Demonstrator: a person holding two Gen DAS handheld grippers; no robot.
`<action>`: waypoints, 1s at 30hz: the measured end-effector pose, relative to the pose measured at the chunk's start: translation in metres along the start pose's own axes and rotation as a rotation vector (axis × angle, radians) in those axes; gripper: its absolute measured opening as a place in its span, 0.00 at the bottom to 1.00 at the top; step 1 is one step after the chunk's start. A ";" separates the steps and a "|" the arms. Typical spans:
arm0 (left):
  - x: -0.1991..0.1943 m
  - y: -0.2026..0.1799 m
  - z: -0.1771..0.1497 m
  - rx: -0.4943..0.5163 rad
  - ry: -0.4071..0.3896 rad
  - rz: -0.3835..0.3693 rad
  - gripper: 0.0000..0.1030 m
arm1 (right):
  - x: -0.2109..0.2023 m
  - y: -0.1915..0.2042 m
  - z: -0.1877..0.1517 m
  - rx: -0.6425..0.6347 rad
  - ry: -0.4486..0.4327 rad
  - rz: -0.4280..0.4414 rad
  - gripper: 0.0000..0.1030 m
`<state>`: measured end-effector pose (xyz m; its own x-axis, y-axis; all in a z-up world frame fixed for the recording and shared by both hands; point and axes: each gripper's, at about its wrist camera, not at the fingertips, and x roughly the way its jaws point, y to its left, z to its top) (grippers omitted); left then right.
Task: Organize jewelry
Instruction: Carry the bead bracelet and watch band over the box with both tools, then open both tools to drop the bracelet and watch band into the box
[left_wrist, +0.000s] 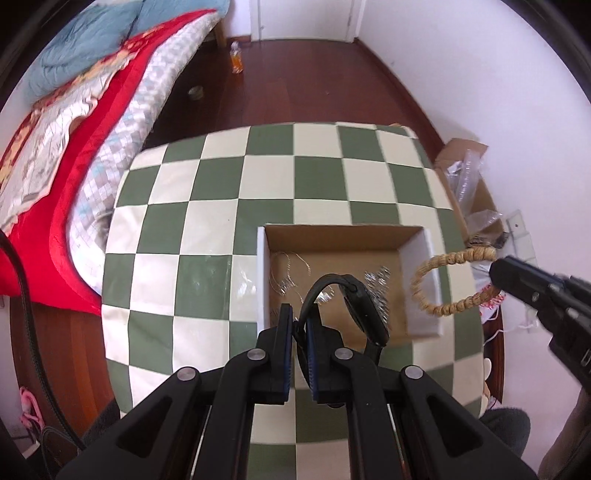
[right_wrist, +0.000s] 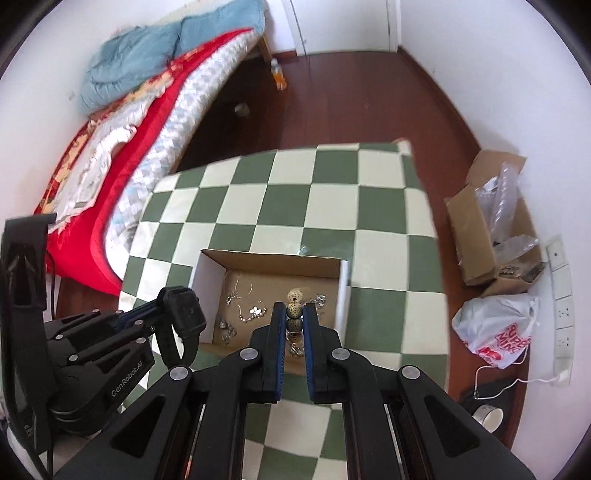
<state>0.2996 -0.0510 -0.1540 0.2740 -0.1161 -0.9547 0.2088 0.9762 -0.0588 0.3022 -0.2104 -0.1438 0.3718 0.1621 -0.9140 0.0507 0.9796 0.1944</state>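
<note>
An open cardboard box (left_wrist: 334, 238) (right_wrist: 269, 260) sits on the green-and-cream checkered table (left_wrist: 207, 206) (right_wrist: 295, 206). Thin chains and silver pieces (left_wrist: 284, 277) (right_wrist: 243, 306) lie on its floor. My left gripper (left_wrist: 300, 319) is shut on the strap of a black smartwatch (left_wrist: 364, 306) (right_wrist: 184, 310), held above the box's near left side. My right gripper (right_wrist: 294, 314) is shut on a tan beaded bracelet (right_wrist: 294, 306). In the left wrist view the bracelet (left_wrist: 439, 284) hangs as a ring over the box's right wall, with the right gripper (left_wrist: 496, 275) at its right.
A bed with a red quilt (left_wrist: 55, 147) (right_wrist: 122, 147) lies left of the table. An open carton with plastic wrap (left_wrist: 465, 184) (right_wrist: 491, 221) and a white plastic bag (right_wrist: 495, 328) stand on the wood floor at the right, near the wall. A bottle (left_wrist: 236, 59) stands far back.
</note>
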 end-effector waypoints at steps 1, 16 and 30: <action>0.008 0.003 0.006 -0.010 0.012 0.000 0.04 | 0.013 0.001 0.005 0.003 0.025 -0.002 0.09; 0.074 0.025 0.043 -0.159 0.183 -0.103 0.15 | 0.096 -0.010 0.025 0.102 0.158 0.018 0.35; 0.027 0.033 0.032 -0.091 0.015 0.162 1.00 | 0.053 -0.005 -0.002 0.021 0.117 -0.208 0.99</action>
<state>0.3439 -0.0274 -0.1726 0.2826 0.0457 -0.9582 0.0773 0.9945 0.0702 0.3202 -0.2068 -0.1941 0.2412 -0.0286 -0.9701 0.1347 0.9909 0.0043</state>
